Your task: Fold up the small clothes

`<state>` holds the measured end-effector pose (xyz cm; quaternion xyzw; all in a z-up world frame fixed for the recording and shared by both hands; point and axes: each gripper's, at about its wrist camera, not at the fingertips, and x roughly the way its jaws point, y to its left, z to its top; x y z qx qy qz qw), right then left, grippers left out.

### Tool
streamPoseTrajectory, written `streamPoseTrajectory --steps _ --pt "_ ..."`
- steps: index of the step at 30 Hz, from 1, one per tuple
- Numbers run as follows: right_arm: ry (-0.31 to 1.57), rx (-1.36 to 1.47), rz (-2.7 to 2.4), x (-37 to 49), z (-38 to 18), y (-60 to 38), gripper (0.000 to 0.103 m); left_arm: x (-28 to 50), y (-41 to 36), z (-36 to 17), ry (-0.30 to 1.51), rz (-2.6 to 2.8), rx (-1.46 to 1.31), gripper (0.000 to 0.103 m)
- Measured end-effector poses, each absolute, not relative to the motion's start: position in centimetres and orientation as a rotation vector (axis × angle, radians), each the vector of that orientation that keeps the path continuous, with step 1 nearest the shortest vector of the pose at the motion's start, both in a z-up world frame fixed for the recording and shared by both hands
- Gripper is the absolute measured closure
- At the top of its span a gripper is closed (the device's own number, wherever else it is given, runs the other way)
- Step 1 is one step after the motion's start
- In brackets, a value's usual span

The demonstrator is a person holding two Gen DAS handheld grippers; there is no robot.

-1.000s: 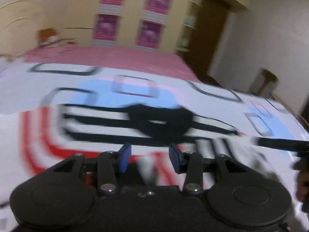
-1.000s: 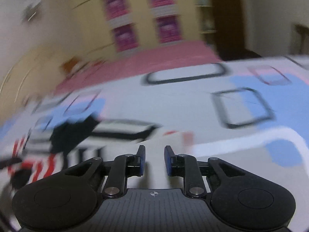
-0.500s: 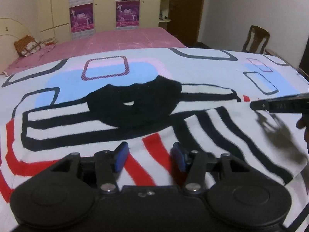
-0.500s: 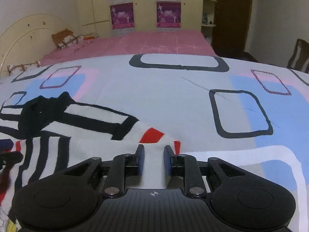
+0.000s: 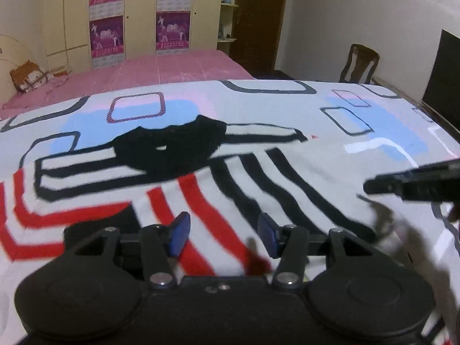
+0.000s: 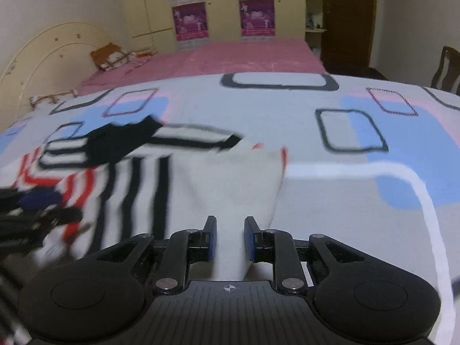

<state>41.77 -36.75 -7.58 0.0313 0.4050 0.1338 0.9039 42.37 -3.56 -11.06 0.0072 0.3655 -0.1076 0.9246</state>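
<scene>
A small white shirt [image 5: 258, 184] with black and red stripes and a black collar [image 5: 172, 149] lies on the patterned bed sheet [image 5: 287, 106]. My left gripper [image 5: 222, 235] is open, its blue pads either side of the red-striped hem fold. My right gripper [image 6: 230, 237] has its jaws a little apart with white shirt fabric [image 6: 230, 189] running between them; a grip cannot be confirmed. The right gripper also shows in the left wrist view [image 5: 414, 182], at the right. The left gripper shows blurred in the right wrist view [image 6: 31, 224].
The white sheet [image 6: 359, 201] with blue, pink and black shapes covers the surface. A pink bed [image 5: 143, 69] with a small bag [image 5: 27, 76] lies behind. A wooden chair [image 5: 359, 63] stands at the back right, wardrobes with purple posters [image 5: 172, 28] beyond.
Both grippers have drawn back toward me with the shirt's lower part, which now lies folded up over the body. The left jaws have opened wider. The right gripper has shifted relative to the shirt.
</scene>
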Motion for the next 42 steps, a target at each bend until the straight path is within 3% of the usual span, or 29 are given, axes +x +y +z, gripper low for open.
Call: streamPoseTrajectory --steps 6,16,17,19,20,21,22,25,28,29,31,42 --pt "0.866 -0.067 0.257 39.3 -9.2 -33.5 0.081 42.1 -2.8 -12.4 0.805 -0.215 -0.006 0.052" --pt "0.897 0.031 0.221 39.3 -8.6 -33.1 0.081 41.6 0.5 -12.1 0.807 -0.187 -0.015 0.048" --pt "0.878 0.056 0.213 39.0 -8.1 -33.2 0.081 41.3 1.0 -11.9 0.801 -0.179 -0.028 0.043" --pt "0.844 0.095 0.190 38.6 -7.5 -33.2 0.078 40.1 2.5 -11.4 0.773 -0.119 -0.049 0.012" --pt "0.831 0.102 0.177 38.3 -7.3 -33.2 0.069 39.5 3.5 -11.1 0.755 -0.095 -0.061 0.012" --pt "0.814 0.112 0.168 38.0 -7.0 -32.9 0.030 38.9 4.8 -10.9 0.746 -0.080 -0.079 0.013" --pt "0.793 0.125 0.169 37.7 -6.8 -32.6 0.015 38.3 6.6 -10.7 0.742 -0.051 -0.106 0.015" --pt "0.772 0.170 0.199 37.4 -6.4 -31.3 0.020 35.9 12.4 -10.2 0.713 0.070 -0.196 0.029" --pt "0.766 0.197 0.214 37.7 -6.3 -29.2 0.047 32.5 19.7 -10.0 0.681 0.251 -0.346 0.039" --pt "0.772 0.209 0.227 37.9 -6.4 -28.5 0.050 31.3 22.2 -10.1 0.672 0.315 -0.400 0.041" --pt "0.790 0.208 0.248 38.3 -6.6 -26.7 0.051 29.0 26.6 -10.3 0.652 0.416 -0.500 0.047" --pt "0.814 0.179 0.270 39.8 -7.0 -20.6 0.051 23.8 41.1 -12.3 0.439 0.651 -0.897 0.052"
